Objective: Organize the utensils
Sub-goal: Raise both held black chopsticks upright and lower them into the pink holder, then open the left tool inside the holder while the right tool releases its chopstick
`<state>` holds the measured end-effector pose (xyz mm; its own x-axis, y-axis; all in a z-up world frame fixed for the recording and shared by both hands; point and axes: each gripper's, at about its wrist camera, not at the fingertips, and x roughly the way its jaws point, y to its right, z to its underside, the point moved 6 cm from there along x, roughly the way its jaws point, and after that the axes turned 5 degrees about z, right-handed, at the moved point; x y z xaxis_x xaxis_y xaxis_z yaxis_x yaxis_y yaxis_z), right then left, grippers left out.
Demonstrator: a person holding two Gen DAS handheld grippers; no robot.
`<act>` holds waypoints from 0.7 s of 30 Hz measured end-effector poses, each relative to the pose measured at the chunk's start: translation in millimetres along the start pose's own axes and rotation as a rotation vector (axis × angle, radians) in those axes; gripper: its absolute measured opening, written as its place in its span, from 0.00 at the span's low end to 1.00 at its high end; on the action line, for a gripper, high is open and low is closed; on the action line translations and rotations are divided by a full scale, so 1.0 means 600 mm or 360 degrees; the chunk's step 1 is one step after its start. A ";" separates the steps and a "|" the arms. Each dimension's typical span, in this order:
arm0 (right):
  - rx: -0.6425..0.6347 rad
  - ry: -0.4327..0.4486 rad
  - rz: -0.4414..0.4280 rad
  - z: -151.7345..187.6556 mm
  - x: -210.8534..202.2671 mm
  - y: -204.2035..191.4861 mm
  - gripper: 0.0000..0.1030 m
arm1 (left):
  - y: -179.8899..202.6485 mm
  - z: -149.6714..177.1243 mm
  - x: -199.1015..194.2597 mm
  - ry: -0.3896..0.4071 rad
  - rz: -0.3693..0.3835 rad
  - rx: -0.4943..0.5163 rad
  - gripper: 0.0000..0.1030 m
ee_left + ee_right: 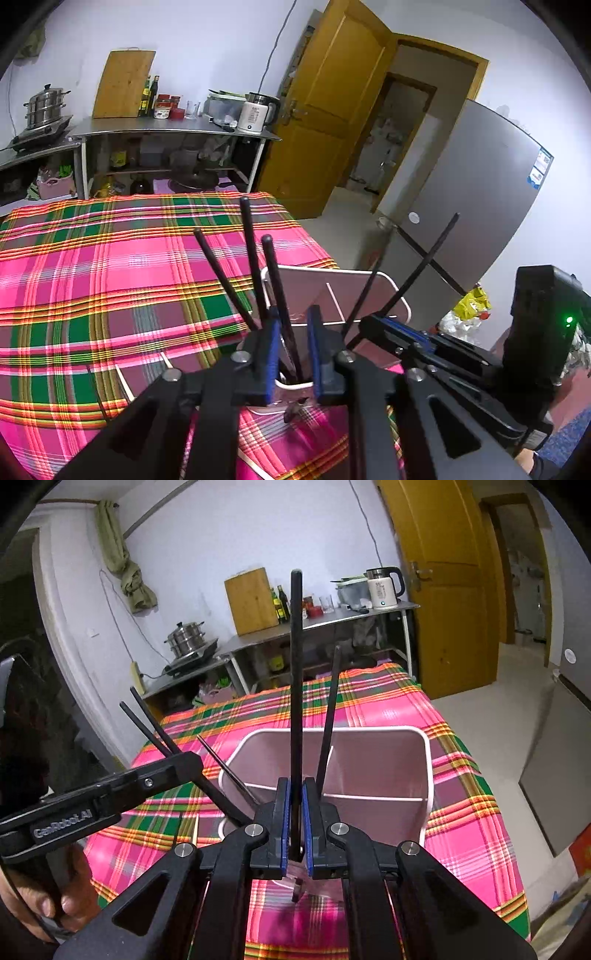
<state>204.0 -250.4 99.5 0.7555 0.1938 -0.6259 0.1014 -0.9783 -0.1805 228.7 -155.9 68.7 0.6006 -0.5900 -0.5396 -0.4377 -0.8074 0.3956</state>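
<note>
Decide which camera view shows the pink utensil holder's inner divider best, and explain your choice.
The right wrist view shows it best: the utensil holder faces the camera, open, its divider running across. In the left wrist view, the left gripper, the right gripper and black chopsticks cover much of it.
</note>
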 end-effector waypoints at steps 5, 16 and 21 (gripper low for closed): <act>-0.0009 0.0037 0.0010 -0.006 -0.017 -0.004 0.09 | 0.012 -0.003 -0.030 0.0073 -0.0016 0.0057 0.33; -0.0016 0.0103 0.0001 0.003 -0.063 -0.013 0.10 | -0.010 0.011 -0.100 0.0179 -0.0050 -0.0009 0.34; -0.0007 0.0083 -0.0013 0.023 -0.071 -0.015 0.10 | -0.030 0.043 -0.116 0.0166 -0.0081 -0.0050 0.34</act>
<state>162.3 -248.9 117.4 0.7872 0.1976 -0.5842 0.1104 -0.9771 -0.1818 177.3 -100.2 79.9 0.6888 -0.5435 -0.4798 -0.3845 -0.8349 0.3938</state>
